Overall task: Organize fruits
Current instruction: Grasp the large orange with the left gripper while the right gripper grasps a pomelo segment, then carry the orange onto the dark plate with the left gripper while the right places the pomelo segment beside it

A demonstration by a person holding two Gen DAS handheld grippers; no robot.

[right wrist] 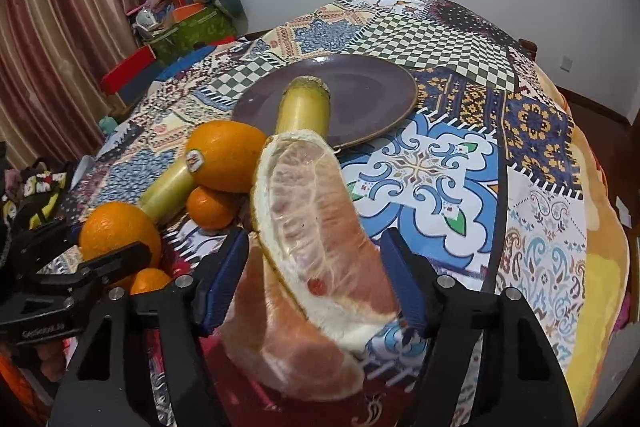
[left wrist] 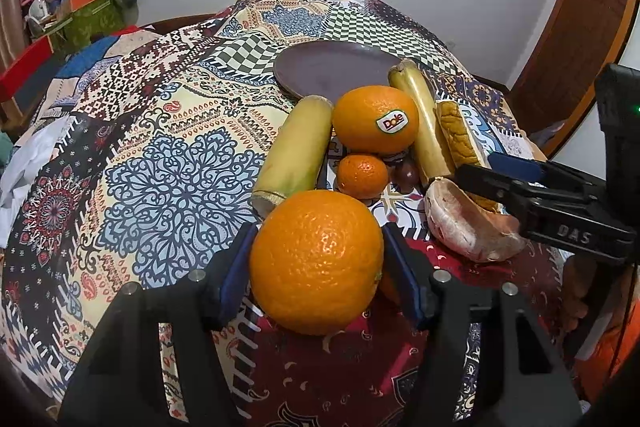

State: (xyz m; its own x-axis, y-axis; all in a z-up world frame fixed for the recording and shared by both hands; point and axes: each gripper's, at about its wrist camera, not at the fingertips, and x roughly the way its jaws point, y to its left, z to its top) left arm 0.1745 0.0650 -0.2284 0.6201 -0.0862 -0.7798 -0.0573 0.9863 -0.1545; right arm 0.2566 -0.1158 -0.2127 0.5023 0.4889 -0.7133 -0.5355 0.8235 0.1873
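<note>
Nearest, a large pebbled orange (left wrist: 316,261) sat gripped between the left gripper (left wrist: 316,267)'s blue pads, low over the table's near edge. Beside it, the right gripper (right wrist: 312,279) stood around two peeled pomelo wedges (right wrist: 316,227); whether it pinched them was unclear. Beyond lay the purple plate (left wrist: 332,71).

Patchwork-cloth table (left wrist: 160,155): purple plate (left wrist: 320,71), 2 bananas (left wrist: 294,151), oranges (left wrist: 376,119), pomelo pieces (left wrist: 464,227).
</note>
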